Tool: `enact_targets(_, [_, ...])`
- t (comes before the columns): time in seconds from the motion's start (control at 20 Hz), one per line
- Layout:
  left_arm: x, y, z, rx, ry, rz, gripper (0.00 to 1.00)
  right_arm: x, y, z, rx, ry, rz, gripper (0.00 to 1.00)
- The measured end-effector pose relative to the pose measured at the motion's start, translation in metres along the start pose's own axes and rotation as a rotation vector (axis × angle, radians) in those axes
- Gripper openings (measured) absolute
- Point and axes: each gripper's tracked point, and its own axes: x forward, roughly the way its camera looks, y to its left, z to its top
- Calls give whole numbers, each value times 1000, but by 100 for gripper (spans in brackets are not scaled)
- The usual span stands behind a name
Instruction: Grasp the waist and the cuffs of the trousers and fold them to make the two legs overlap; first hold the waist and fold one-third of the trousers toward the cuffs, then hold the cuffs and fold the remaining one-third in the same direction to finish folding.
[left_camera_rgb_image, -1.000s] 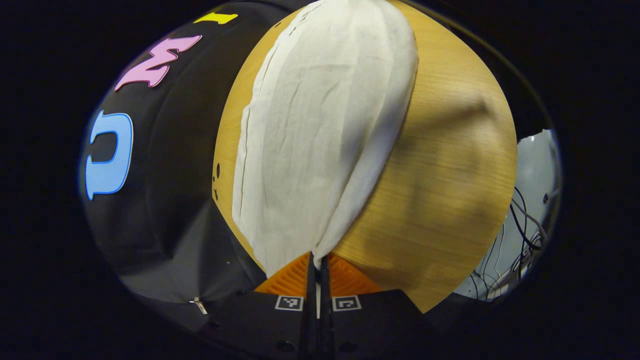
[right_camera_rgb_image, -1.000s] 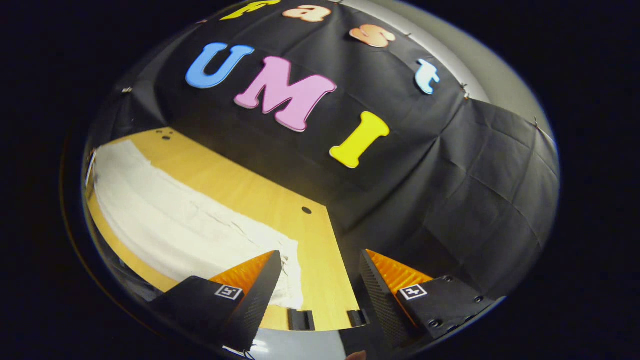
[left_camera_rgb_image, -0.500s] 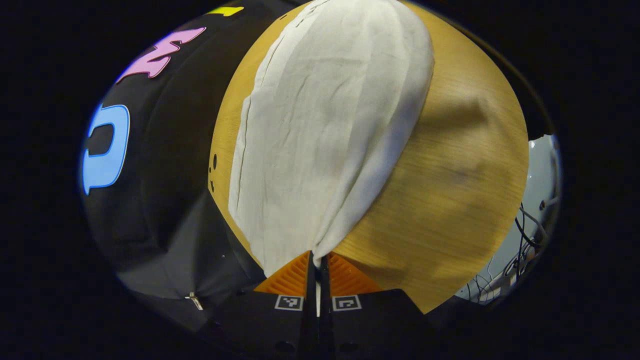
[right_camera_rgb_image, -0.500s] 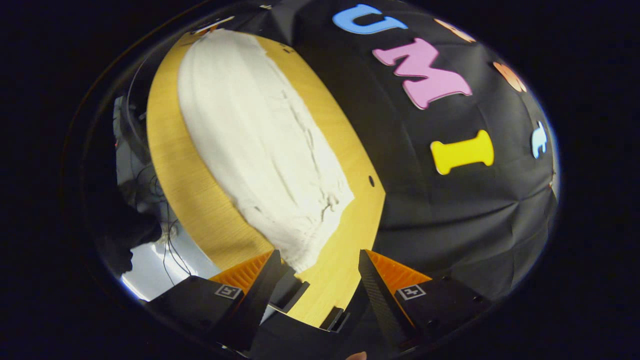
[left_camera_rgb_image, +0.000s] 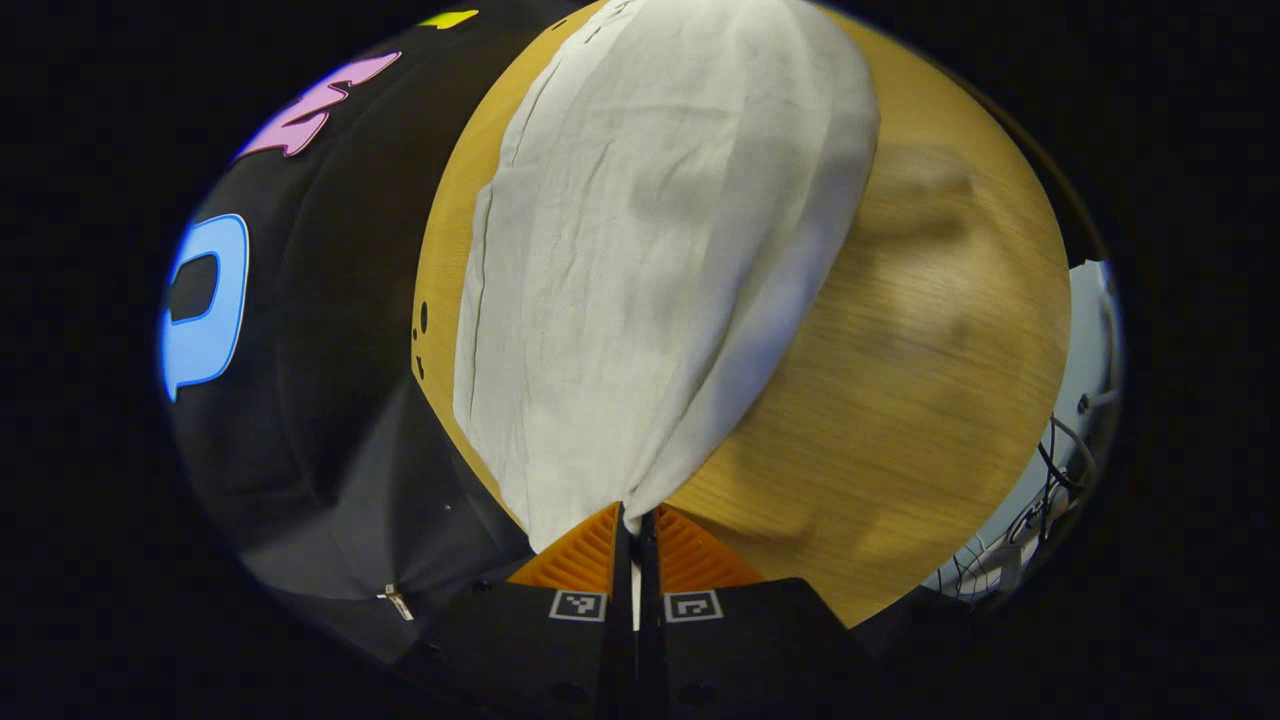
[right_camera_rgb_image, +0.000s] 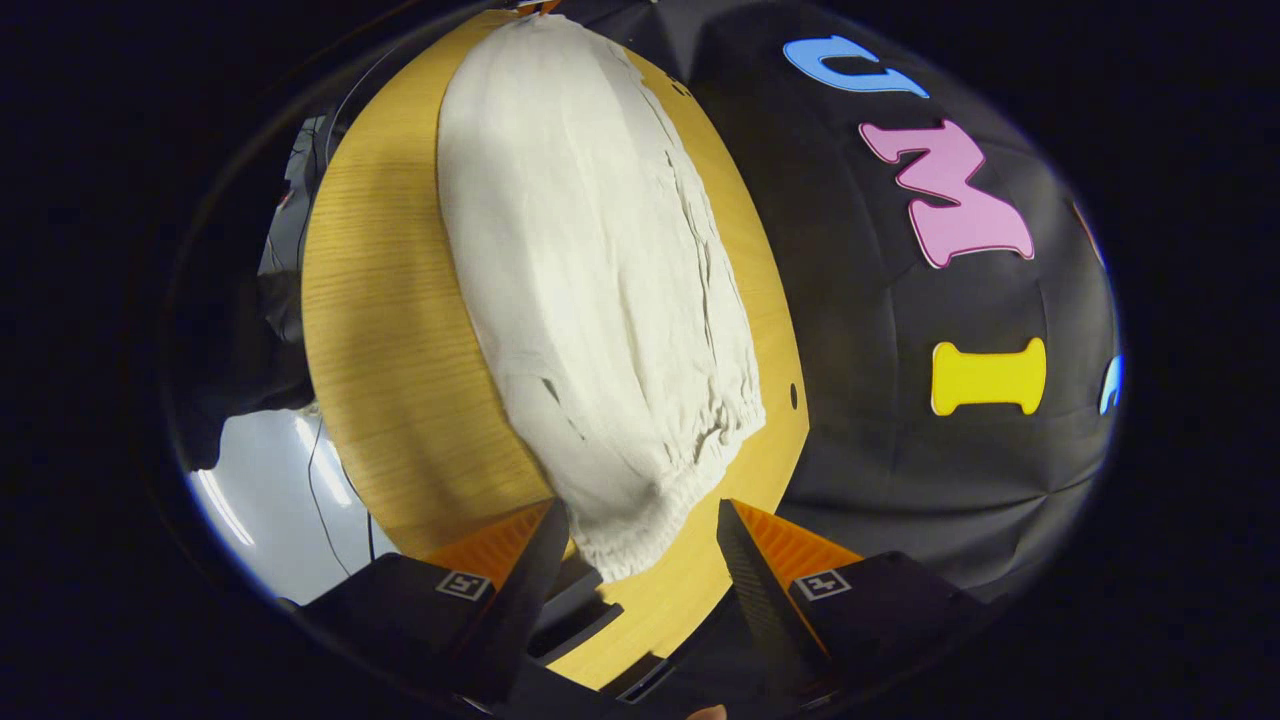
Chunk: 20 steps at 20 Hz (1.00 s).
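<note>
White trousers (left_camera_rgb_image: 640, 260) lying on counter (left_camera_rgb_image: 900, 380); left tongs (left_camera_rgb_image: 634, 530) gripping cuff, right tongs (right_camera_rgb_image: 635, 540) released, nearing waist (right_camera_rgb_image: 650, 520); next: clamp waist.

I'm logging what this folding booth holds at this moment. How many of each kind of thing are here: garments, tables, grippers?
Garments: 1, the white trousers, lying along the table.
Tables: 1, the wooden table.
Grippers: 2, the left gripper shut on the trousers' end, the right gripper open at the gathered waist.
Total: 4.
</note>
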Motion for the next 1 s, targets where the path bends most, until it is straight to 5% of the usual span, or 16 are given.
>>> enact_targets(0.1, [2,0,-1,-7,7,3,7,11,5,6,-39,-11,34,89])
enact_targets(0.2, [1,1,0,-14,14,13,7,18,20,6,-55,9,94,64])
enact_targets(0.3, [2,0,0,6,16,40,7,21,19,7,-111,44,102,20])
enact_targets(0.35, [3,-1,-1,30,13,59,7,34,19,5,-113,60,102,7])
enact_targets(0.5, [0,-4,-1,73,19,92,6,21,20,3,-66,76,158,11])
enact_targets(0.6, [0,-6,-1,19,23,48,6,18,17,6,-12,75,182,7])
enact_targets(0.7, [-3,-13,-5,-84,15,-18,5,14,8,7,52,66,154,7])
enact_targets(1.0, [-38,1,5,-144,-44,44,5,-5,-17,30,187,30,80,7])
